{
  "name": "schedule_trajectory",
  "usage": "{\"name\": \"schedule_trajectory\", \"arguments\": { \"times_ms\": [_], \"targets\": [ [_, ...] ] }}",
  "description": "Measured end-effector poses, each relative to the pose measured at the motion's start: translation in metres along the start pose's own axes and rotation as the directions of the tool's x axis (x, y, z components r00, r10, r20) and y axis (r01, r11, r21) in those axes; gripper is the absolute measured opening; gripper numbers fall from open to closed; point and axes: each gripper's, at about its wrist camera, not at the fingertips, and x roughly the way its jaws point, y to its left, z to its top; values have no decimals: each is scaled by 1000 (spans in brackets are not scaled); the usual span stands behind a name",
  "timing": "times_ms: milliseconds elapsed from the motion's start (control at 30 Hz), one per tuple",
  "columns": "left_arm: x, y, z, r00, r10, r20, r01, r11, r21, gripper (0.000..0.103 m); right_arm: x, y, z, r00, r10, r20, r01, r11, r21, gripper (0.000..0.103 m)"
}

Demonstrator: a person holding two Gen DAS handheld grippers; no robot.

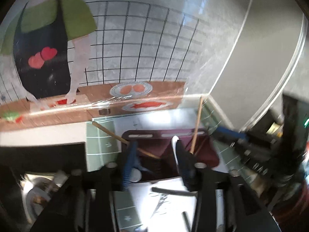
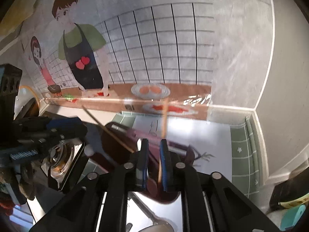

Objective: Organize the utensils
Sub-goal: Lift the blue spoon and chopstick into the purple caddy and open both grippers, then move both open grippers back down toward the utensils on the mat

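Observation:
A dark maroon utensil tray [image 1: 208,154] lies on the counter under both grippers. In the left wrist view my left gripper [image 1: 155,147] hangs over it with the jaws wide apart. One wooden chopstick [image 1: 108,131] slants in from the left past the blue left pad, and its end lies loose between the jaws. A white spoon [image 1: 135,175] rests below. My right gripper [image 2: 154,141] has its jaws slightly apart. A second chopstick [image 2: 164,119] stands nearly upright between them and leans on the right pad, clear of the left one. The tray [image 2: 115,141] is partly hidden by both grippers.
A gas burner [image 2: 59,154] sits left of the tray. Scissors [image 1: 160,201] and a black handle [image 1: 170,191] lie on white paper near me. A green tiled mat [image 1: 102,141] covers the counter. A cartoon wall poster [image 2: 154,48] stands close behind, and a teal object [image 2: 295,214] sits at the right.

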Motion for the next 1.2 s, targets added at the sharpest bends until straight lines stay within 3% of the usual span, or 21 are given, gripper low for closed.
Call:
{"name": "schedule_trajectory", "arguments": {
  "times_ms": [167, 333, 500, 600, 767, 833, 967, 1200],
  "targets": [
    [-44, 9, -9, 985, -48, 164, 68, 991, -116, 55, -29, 4, -12, 997, -18, 70, 19, 1000, -19, 15],
    [-77, 13, -41, 973, -11, 230, 53, 983, -177, 62, -62, 13, -39, 996, -6, 92, 13, 997, -74, 20],
    [-83, 11, -106, 979, 118, 166, -86, 979, -185, 66, -59, 22, -90, 1000, 8, -26, -11, 995, -100, 21],
    [-83, 16, -146, 982, 143, 121, -113, 967, -229, 68, -45, 25, -129, 989, 59, -138, -67, 996, -52, 21],
    [-71, 39, -204, 987, 162, -25, -159, 906, -392, 70, -18, 41, -173, 954, 118, -276, -112, 993, 38, 22],
    [-71, 44, -222, 985, 165, -51, -171, 885, -433, 70, -6, 50, -181, 947, 102, -306, -92, 995, 45, 22],
    [-73, 47, -239, 980, 185, -72, -198, 869, -454, 70, 9, 60, -185, 943, 75, -325, -59, 997, 60, 22],
    [-78, 38, -246, 971, 225, -86, -240, 879, -413, 70, 25, 72, -186, 940, 7, -340, 2, 1000, 27, 22]
  ]
}}
